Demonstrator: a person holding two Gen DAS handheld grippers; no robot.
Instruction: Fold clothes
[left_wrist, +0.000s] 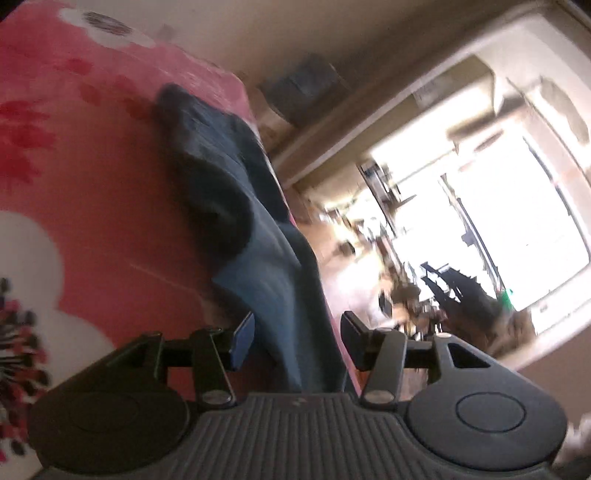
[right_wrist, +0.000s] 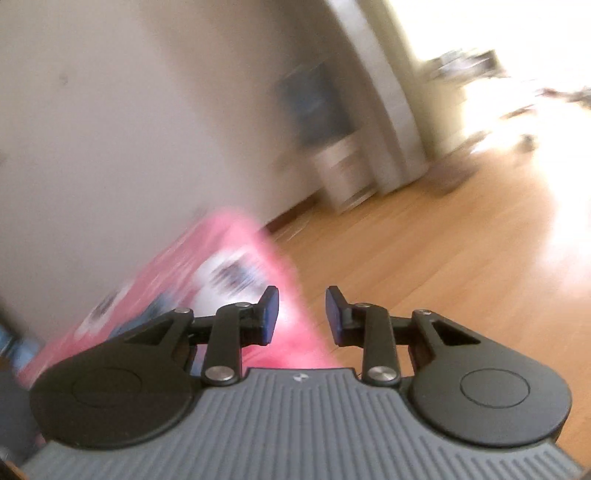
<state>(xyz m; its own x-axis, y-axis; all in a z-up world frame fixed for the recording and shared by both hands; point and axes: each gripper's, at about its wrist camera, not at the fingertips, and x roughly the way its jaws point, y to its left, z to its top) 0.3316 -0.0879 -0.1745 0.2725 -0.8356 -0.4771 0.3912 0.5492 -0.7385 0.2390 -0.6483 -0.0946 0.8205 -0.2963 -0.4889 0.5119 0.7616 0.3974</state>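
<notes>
Along the edge of a bed, a dark blue garment (left_wrist: 255, 221) is lying in soft, rumpled folds on a plush pink blanket (left_wrist: 110, 177) that is printed with large white flowers and red sprigs. The cloth is looking thick and matte, and one long strip of it is running down toward the left hand-held gripper (left_wrist: 297, 334). That gripper's black jaws are being held apart, the strip is passing behind the gap between their flat, blue-faced pads, and nothing is being pinched. The right hand-held gripper (right_wrist: 301, 314) is being pointed past the blurred pink corner of the bed toward a smooth wooden plank floor (right_wrist: 424, 258); its jaws are being held slightly apart, with nothing between them. Both ribbed grey gripper bodies are being shown in the foreground, and a plain pale wall (right_wrist: 129, 110) is being shown behind.
</notes>
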